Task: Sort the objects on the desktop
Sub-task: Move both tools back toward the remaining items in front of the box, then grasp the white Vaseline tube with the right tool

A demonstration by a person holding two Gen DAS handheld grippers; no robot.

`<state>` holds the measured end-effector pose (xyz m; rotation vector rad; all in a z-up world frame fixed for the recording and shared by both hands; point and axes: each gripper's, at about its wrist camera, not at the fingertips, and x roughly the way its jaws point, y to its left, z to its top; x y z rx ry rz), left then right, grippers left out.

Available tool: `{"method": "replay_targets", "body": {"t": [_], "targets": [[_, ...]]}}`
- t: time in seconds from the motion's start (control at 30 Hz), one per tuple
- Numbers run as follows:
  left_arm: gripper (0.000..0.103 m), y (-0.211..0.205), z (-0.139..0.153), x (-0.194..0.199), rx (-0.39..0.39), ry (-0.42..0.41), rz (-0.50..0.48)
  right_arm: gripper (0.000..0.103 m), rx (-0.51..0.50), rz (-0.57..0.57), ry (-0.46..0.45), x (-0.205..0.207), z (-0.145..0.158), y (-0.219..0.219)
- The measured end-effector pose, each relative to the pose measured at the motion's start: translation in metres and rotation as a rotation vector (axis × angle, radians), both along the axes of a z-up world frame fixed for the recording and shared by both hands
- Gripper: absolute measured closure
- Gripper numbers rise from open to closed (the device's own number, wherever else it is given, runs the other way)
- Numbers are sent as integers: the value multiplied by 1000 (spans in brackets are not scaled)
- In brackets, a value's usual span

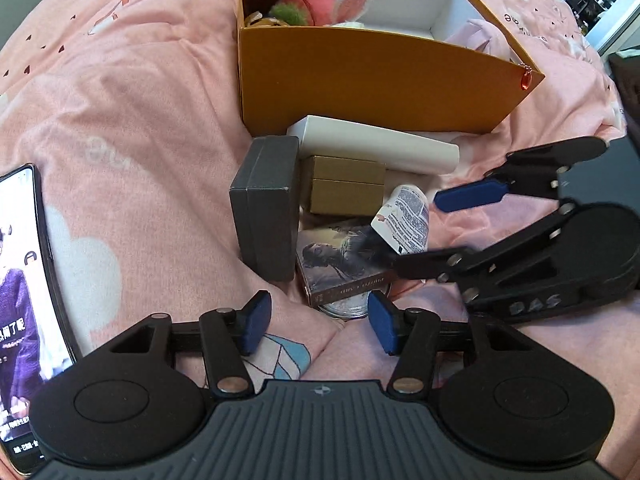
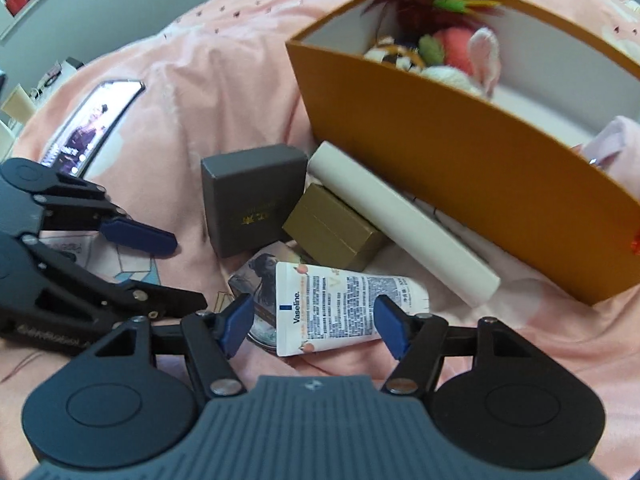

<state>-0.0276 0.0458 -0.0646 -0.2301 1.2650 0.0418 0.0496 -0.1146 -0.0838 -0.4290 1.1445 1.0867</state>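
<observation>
Clutter sits in a tight heap on the pink bed cover [image 1: 140, 112], just in front of the orange box [image 1: 360, 80], which already holds plush toys and feathers at its left end; we judge that box to be the sorting destination, since its right half shows bare white floor.

The heap: a grey gift box [image 2: 252, 196] on its edge at the left, a gold carton [image 2: 336, 228] beside it, a long white carton [image 2: 400, 220] leaning against the orange wall, a photo-card box [image 1: 340, 260] nearest us, and a round tin [image 1: 346, 310] partly under it. A Vaseline tube [image 2: 340, 304] lies across the card box, topmost, so we take it as the sensible first pick.

Right tool [image 2: 316, 324]: fingers apart, straddling the tube, one pad at each side, no contact visible. It points steeply down, presumably for a top grasp across the tube's width.

Left tool [image 1: 318, 322]: fingers apart, nothing between them but bed cover and the near edge of the tin. We read it as waiting over the heap's near side.

A phone [image 1: 24, 320] lies lit on the cover, far left, well apart from the heap.
</observation>
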Motion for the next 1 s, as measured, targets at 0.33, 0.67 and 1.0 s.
{"method": "replay_targets", "body": {"t": [0.33, 0.67, 1.0], "targets": [[41, -5, -3, 3, 29, 4, -6, 34, -69, 12, -24, -7, -15, 7], [41, -5, 0, 2, 28, -20, 3, 63, -27, -55, -138, -7, 9, -14], [41, -2, 7, 1, 4, -80, 18, 78, -26, -204, -108, 22, 9, -38]]}}
